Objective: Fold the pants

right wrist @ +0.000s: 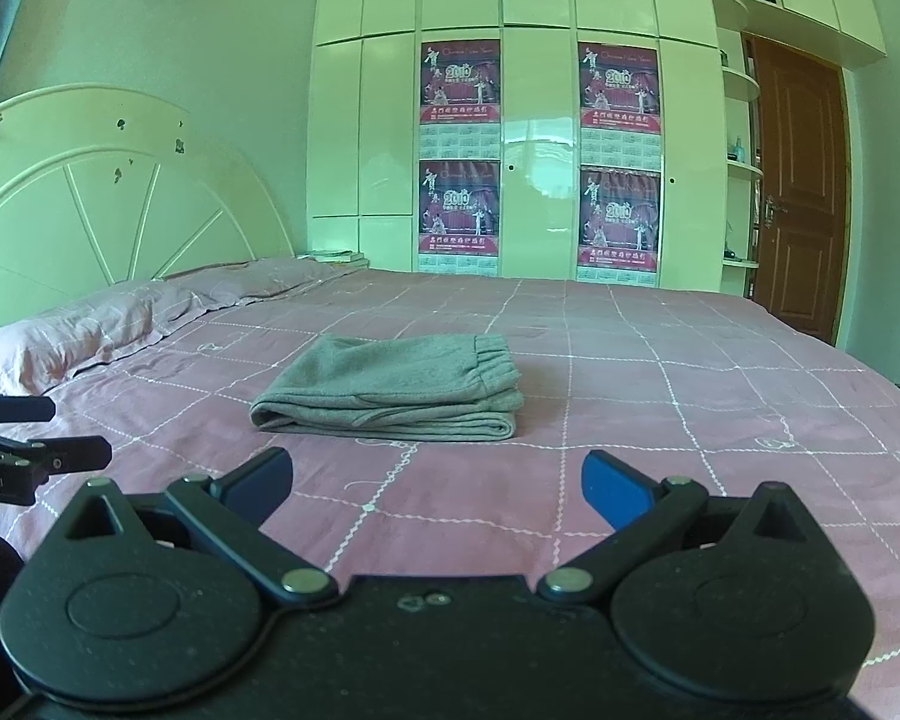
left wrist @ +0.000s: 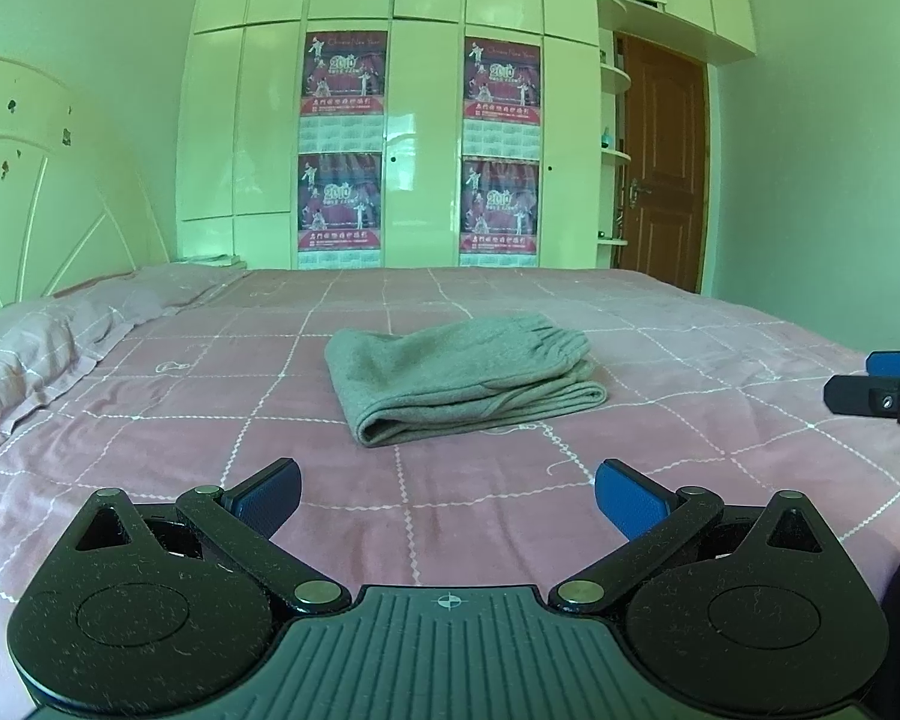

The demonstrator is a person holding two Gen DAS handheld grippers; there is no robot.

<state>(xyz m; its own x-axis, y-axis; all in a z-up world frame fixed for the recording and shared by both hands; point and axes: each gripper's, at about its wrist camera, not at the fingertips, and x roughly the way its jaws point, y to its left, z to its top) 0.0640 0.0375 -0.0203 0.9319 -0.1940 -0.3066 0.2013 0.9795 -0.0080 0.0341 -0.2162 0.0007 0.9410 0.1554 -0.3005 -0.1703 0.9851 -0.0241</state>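
Observation:
Grey pants (left wrist: 462, 375) lie folded in a compact stack on the pink checked bedspread (left wrist: 510, 516), elastic waistband on top at the right. They also show in the right wrist view (right wrist: 390, 390). My left gripper (left wrist: 447, 495) is open and empty, held back from the pants' near edge. My right gripper (right wrist: 438, 489) is open and empty, also short of the pants. The right gripper's fingers (left wrist: 870, 393) show at the right edge of the left view. The left gripper's fingers (right wrist: 42, 450) show at the left edge of the right view.
Pink pillows (left wrist: 24, 360) lie at the left by the white headboard (right wrist: 108, 204). A white wardrobe (left wrist: 426, 138) with posters stands behind the bed, and a brown door (left wrist: 660, 162) at the right.

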